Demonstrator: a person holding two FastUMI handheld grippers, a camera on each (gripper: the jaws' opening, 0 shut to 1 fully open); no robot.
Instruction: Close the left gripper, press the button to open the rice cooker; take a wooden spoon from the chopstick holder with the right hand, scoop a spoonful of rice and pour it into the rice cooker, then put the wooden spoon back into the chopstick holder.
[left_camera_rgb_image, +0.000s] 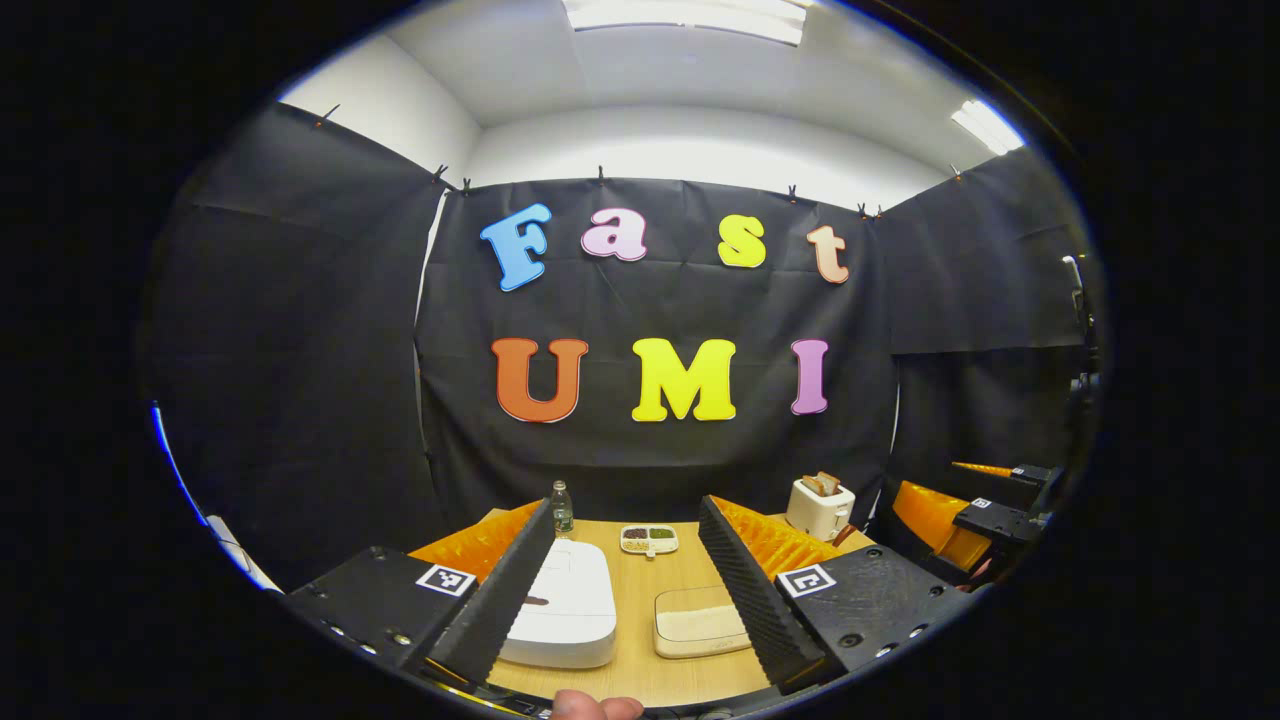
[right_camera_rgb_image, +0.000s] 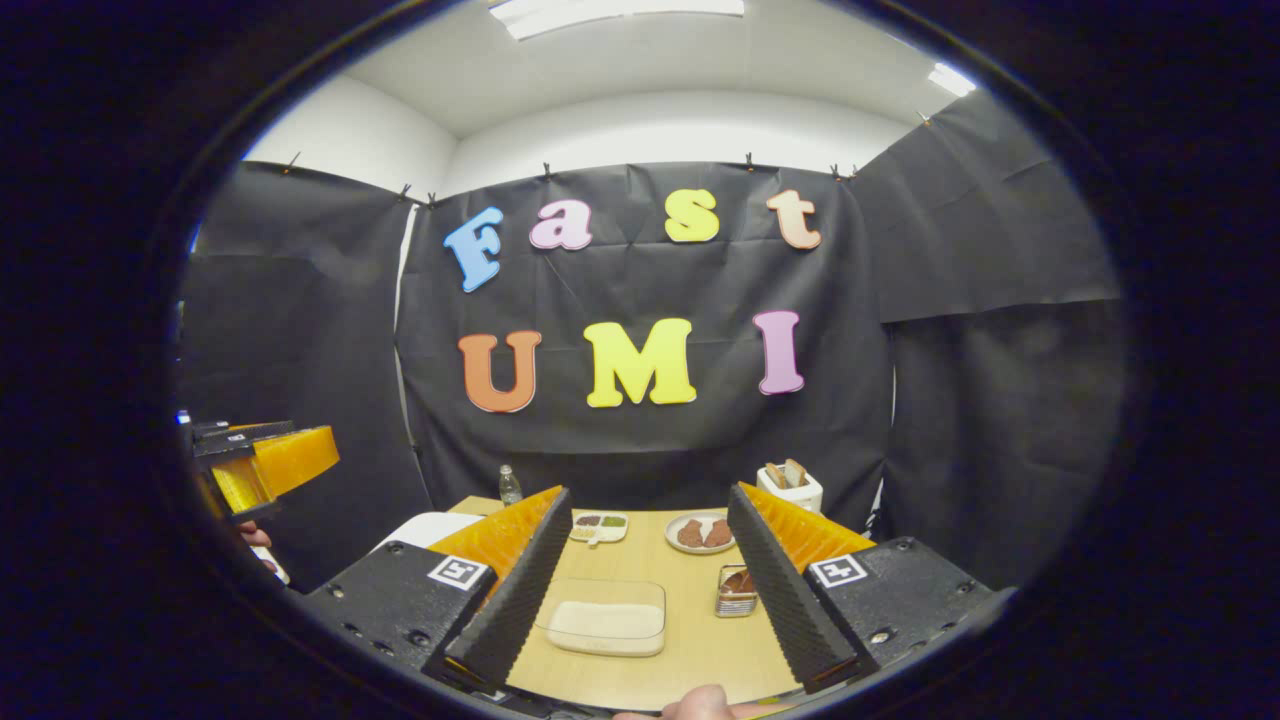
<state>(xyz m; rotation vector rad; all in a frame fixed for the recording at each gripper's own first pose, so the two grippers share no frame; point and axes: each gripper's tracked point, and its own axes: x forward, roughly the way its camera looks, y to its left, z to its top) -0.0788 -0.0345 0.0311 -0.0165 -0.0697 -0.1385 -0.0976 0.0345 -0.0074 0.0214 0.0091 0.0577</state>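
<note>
Rice cooker (left_camera_rgb_image: 560, 603), white, lid down, sitting at the left of the wooden table (left_camera_rgb_image: 640, 675) in the left gripper view, partly behind one finger. Small water bottle (left_camera_rgb_image: 562, 507) standing just behind it near the back edge. Next over: clear rice container (left_camera_rgb_image: 697, 621) beside the cooker, with a divided dish (left_camera_rgb_image: 649, 539) of grains farther back. White toaster (left_camera_rgb_image: 819, 505) with bread slices poking out, back right. Left gripper (left_camera_rgb_image: 625, 585) spread wide, holding nothing, hovering above the table.

Over in the right gripper view: left gripper (right_camera_rgb_image: 262, 462) off at the far left edge, then the rice container (right_camera_rgb_image: 605, 618) centred between the fingers, a wire chopstick holder (right_camera_rgb_image: 736, 590) just right of it, contents too small to make out. Plate (right_camera_rgb_image: 700, 532) with brownish pieces behind, toaster (right_camera_rgb_image: 790, 485) at the back. Right gripper (right_camera_rgb_image: 650, 590) also wide apart, gripping nothing.
</note>
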